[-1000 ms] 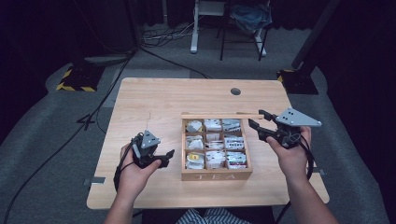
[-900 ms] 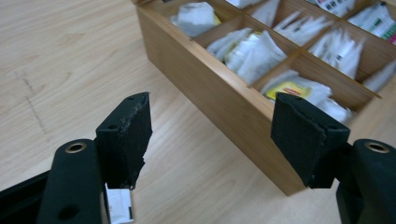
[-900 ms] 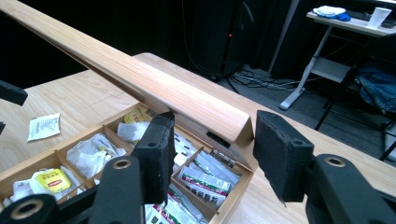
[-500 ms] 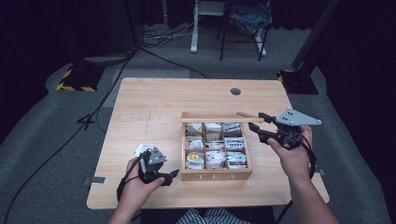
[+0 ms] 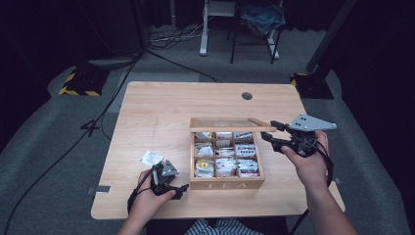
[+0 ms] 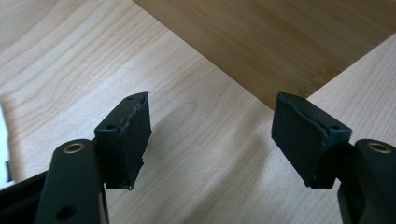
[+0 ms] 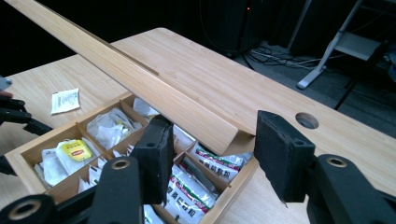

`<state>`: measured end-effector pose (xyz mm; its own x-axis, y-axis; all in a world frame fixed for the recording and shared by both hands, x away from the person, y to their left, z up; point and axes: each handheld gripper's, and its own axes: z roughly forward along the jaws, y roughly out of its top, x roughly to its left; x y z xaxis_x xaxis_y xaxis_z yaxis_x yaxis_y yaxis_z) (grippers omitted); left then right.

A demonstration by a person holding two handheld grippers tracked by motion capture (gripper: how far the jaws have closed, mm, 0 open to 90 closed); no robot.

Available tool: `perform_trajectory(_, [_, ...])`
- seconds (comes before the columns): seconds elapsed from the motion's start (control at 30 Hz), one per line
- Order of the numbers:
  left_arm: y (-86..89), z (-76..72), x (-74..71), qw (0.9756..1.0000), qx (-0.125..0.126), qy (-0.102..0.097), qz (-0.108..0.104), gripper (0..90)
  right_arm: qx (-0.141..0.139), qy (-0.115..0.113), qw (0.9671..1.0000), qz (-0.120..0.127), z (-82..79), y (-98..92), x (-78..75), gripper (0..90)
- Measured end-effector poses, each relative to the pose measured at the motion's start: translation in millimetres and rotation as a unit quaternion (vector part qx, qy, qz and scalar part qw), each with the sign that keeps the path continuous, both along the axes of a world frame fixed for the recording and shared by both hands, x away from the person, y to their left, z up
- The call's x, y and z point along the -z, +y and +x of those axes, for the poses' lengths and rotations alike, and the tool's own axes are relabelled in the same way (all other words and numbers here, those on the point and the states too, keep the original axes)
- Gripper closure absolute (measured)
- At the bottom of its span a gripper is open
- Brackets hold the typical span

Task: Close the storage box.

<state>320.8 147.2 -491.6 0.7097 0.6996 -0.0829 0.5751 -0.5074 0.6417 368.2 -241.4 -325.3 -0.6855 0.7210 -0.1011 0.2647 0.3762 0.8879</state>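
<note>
tea box open on the table, one sachet out beside it

my left gripper (image 5: 171,183) sits low at the tea box (image 5: 226,184)'s left front corner, jaws apart and empty, the white tea sachet (image 5: 151,158) lying near it. my right gripper (image 5: 268,131) hovers at the raised lid (image 5: 230,125)'s right end, jaws parted, gripping nothing.
</note>
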Motion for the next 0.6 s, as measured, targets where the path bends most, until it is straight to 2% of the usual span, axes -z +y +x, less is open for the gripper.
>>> perform_trajectory(0.17, [-2.2,0.0,3.3,0.9999,0.003,-0.009,0.005,27.7,0.0,0.011,0.9999,-0.001,-0.6,-0.7,-0.3,48.8])
perform_trajectory(0.27, [-2.2,-0.1,7.1,0.9995,0.002,-0.03,0.006,26.5,0.0,0.015,0.9999,-0.005,-1.5,-0.2,-0.5,48.8])
perform_trajectory(0.37, [0.6,0.5,11.3,0.999,0.002,-0.045,-0.006,23.5,0.002,0.021,0.9997,-0.008,-2.4,0.1,-0.6,48.8])
perform_trajectory(0.47, [1.2,1.1,11.4,0.9989,0.004,-0.047,-0.005,22.4,0.0,0.028,0.9995,-0.011,-2.8,-0.2,-0.8,49.0])
perform_trajectory(0.6, [1.2,1.1,11.4,0.9989,0.004,-0.047,-0.005,22.4,0.0,0.048,0.9988,-0.009,-3.3,-1.7,-0.7,49.9])
